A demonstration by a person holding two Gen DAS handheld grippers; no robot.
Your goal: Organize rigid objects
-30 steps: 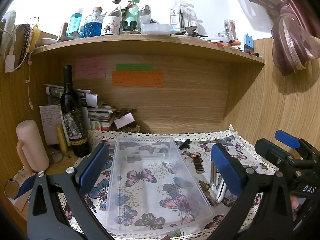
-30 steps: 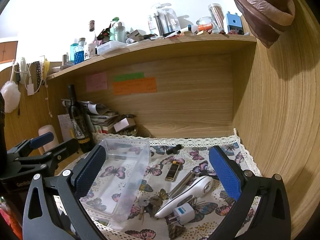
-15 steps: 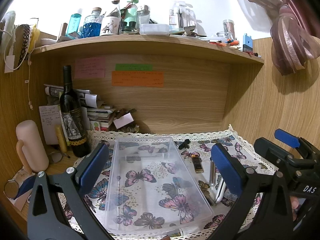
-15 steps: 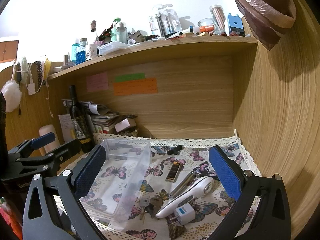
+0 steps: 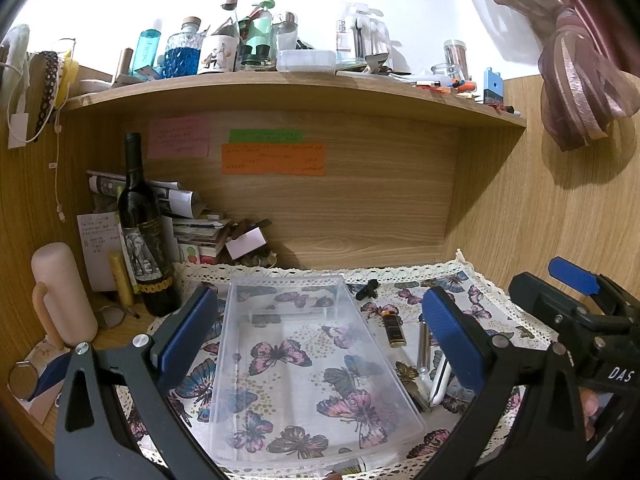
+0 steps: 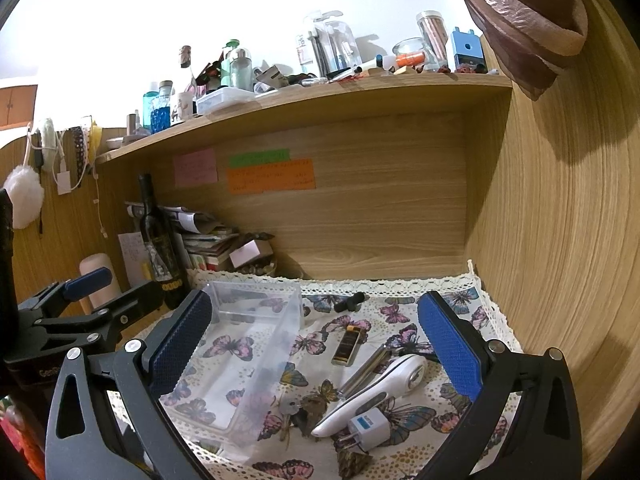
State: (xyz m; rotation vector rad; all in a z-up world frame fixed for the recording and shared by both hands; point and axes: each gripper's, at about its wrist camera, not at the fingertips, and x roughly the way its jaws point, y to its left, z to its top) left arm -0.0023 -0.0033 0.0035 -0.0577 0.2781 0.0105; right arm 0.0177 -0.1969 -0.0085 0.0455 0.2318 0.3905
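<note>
A clear plastic bin (image 5: 304,344) (image 6: 240,344) lies empty on the butterfly cloth (image 6: 400,312). To its right lie a black-and-gold lighter (image 6: 347,345) (image 5: 392,326), a silver tube (image 6: 364,370), a white handheld device (image 6: 372,394), a white plug adapter (image 6: 366,428), keys (image 6: 294,410) and a small black piece (image 6: 350,300). My left gripper (image 5: 320,332) is open above the bin. My right gripper (image 6: 316,344) is open above the loose items. Both are empty.
A dark wine bottle (image 5: 146,240), a pink cylinder (image 5: 60,292) and stacked papers (image 5: 192,228) stand at the back left. The wooden back wall (image 5: 360,200) carries sticky notes. A cluttered shelf (image 5: 280,88) runs overhead. A wooden side wall (image 6: 560,240) closes the right.
Both grippers have drifted very slightly; nothing on the cloth has moved and nothing was taken hold of.
</note>
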